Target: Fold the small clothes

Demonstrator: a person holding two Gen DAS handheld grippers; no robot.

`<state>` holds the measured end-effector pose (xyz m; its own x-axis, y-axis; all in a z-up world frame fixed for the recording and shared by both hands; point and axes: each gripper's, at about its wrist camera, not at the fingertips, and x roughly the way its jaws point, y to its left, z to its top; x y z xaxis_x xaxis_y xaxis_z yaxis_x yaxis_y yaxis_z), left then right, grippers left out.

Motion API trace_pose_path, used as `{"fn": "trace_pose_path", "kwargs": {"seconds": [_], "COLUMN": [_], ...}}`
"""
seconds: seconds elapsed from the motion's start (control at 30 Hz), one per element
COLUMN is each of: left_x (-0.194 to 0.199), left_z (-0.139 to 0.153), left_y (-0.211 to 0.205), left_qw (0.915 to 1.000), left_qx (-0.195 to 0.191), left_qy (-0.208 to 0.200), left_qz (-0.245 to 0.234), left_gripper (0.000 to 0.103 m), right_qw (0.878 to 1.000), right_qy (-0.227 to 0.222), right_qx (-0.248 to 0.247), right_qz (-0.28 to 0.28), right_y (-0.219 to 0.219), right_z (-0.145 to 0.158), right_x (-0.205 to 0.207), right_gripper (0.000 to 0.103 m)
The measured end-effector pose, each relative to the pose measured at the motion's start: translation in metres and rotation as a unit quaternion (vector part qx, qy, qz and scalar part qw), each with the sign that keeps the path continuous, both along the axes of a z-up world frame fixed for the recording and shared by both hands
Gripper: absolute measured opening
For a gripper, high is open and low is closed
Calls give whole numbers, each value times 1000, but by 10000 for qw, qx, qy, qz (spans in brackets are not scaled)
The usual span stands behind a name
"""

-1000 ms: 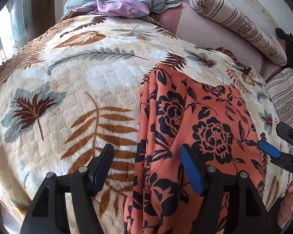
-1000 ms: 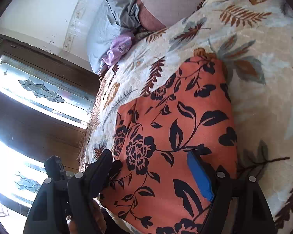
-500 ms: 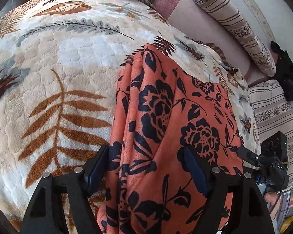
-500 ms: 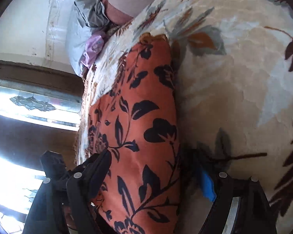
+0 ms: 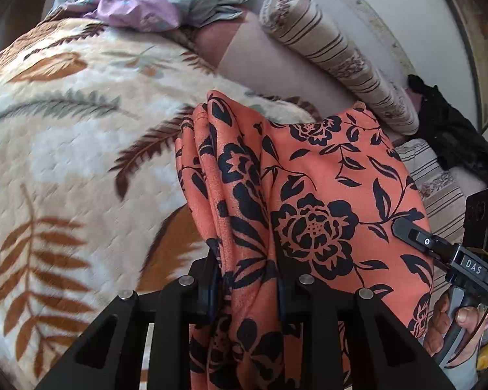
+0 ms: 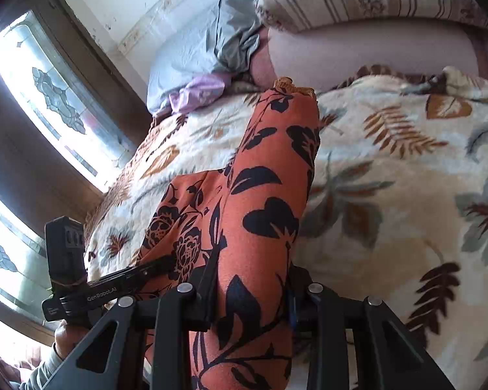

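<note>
The orange floral garment (image 5: 309, 195), flat on the bed (image 5: 81, 162) a second ago, is now gripped by the left tool (image 5: 247, 289) and right tool (image 6: 253, 295) and lifted at the near edge for folding.

Garment (image 5: 312, 201) on blanket (image 5: 81, 149), pillows (image 5: 338, 55) behind, left tongs (image 5: 247, 287) left of right tongs (image 6: 253, 292)

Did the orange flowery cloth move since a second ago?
Yes. The orange cloth has lifted off the leaf-print blanket toward the striped bolster pillow; the left gripper and right gripper each pinch a near corner.
</note>
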<state>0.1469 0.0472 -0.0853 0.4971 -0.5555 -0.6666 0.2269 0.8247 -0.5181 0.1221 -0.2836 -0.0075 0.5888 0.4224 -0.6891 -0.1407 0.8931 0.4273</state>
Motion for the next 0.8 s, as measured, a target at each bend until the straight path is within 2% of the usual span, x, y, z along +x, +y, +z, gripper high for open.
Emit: {"fn": "trace_pose_path", "kwargs": {"seconds": [0.07, 0.13, 0.17, 0.2, 0.23, 0.27, 0.3, 0.33, 0.37, 0.47, 0.53, 0.57, 0.63, 0.67, 0.7, 0.73, 0.8], "left_x": [16, 32, 39, 46, 50, 48, 41, 34, 26, 4, -6, -8, -7, -4, -5, -7, -15], "left_z": [8, 0, -12, -29, -46, -55, -51, -45, -37, -15, -10, -16, -39, -47, -48, -44, -32], "left_y": [-28, -55, -68, -80, -89, -89, -82, -76, -70, -56, -53, -54, -58, -59, -58, -57, -58], "left_qw": [9999, 9997, 9987, 9954, 9885, 9871, 9910, 9920, 9915, 9920, 9911, 9899, 9841, 9841, 9857, 9857, 9835], "left_qx": [-3, 169, 378, 703, 1116, 1102, 932, 997, 1134, 1251, 1331, 1413, 1745, 1731, 1634, 1630, 1782], "left_qy": [-38, 98, 279, 586, 961, 1101, 932, 763, 629, 192, 53, 78, 318, 406, 416, 431, 277], "left_qz": [-99, -168, -196, -293, -336, -361, -238, -135, -69, 38, 35, 31, -17, -27, 35, 84, 119], "left_gripper": [29, 33, 40, 42, 43, 48, 49, 55, 60, 60, 62, 64, 65, 67, 67, 67, 66], "right_qw": [9994, 9966, 9944, 9907, 9850, 9792, 9763, 9760, 9772, 9817, 9846, 9853, 9859, 9858, 9815, 9778, 9828], "right_qy": [42, 310, 547, 812, 1070, 1288, 1304, 1169, 1006, 428, 97, 10, 131, 500, 1108, 1258, 855], "right_qx": [187, 551, 547, 444, 387, 451, 673, 819, 791, 1113, 1305, 1402, 1490, 1444, 1377, 1433, 1360], "right_qz": [-275, -532, -719, -1001, -1294, -1504, -1590, -1642, -1697, -1488, -1162, -978, -757, -691, -737, -865, -916], "right_y": [-33, -68, -83, -97, -110, -122, -131, -135, -138, -129, -112, -104, -82, -76, -71, -71, -68], "right_z": [-2, -26, -44, -64, -81, -95, -102, -102, -95, -62, -40, -35, -45, -64, -89, -99, -80], "right_x": [10, 21, 26, 28, 27, 21, 13, 3, -4, -16, -20, -19, -11, -2, 6, 6, -6], "right_gripper": [33, 35, 41, 53, 56, 56, 56, 56, 56, 56, 67, 78, 85, 89, 88, 87, 87]}}
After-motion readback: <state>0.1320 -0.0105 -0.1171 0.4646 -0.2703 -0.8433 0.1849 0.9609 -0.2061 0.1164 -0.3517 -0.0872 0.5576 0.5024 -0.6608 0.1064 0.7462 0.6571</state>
